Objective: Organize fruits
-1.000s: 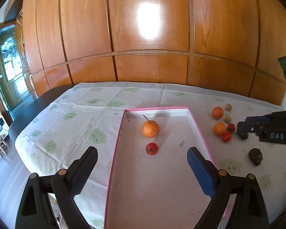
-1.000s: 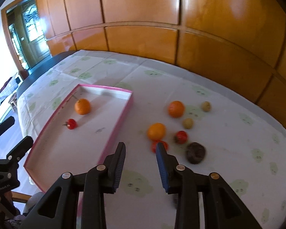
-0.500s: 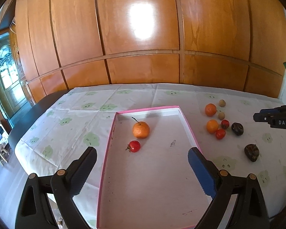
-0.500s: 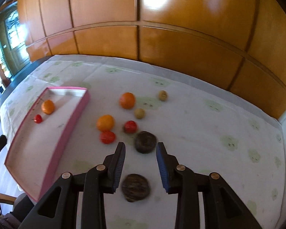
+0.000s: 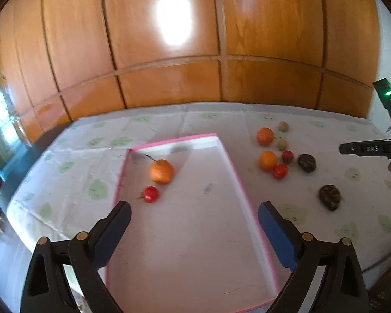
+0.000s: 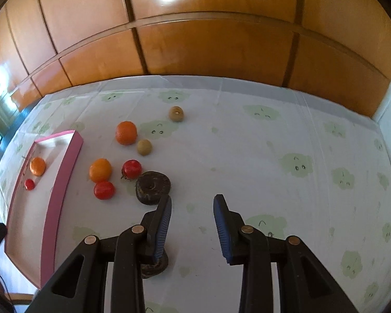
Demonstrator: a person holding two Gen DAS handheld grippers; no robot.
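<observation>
My right gripper (image 6: 192, 224) hangs over the tablecloth (image 6: 247, 156) with its jaws parted and nothing between the blue pads. A dark wrinkled fruit (image 6: 153, 263) lies under its left finger, mostly hidden by it, and a second dark fruit (image 6: 153, 187) sits just past that fingertip. Beyond it I see the loose cluster: a red tomato (image 6: 131, 168) touching the dark fruit, another tomato (image 6: 104, 190) just below an orange (image 6: 100, 169), a second orange (image 6: 126, 132) farther back, and two small brown fruits (image 6: 144, 147) (image 6: 176, 113) trailing toward the wall.

My left gripper (image 5: 194, 217) is spread wide and holds nothing; it hovers over the near end of the pink-rimmed tray (image 5: 237, 180). Inside the tray, toward its far left corner, lie an orange with a stem (image 5: 161, 171) and a small tomato (image 5: 151, 194) just in front of it, close but apart. From this view the loose fruit lies on the cloth to the right of the tray, and the other gripper's tip shows at the right edge. A wood-panelled wall (image 5: 169, 52) runs behind the table
</observation>
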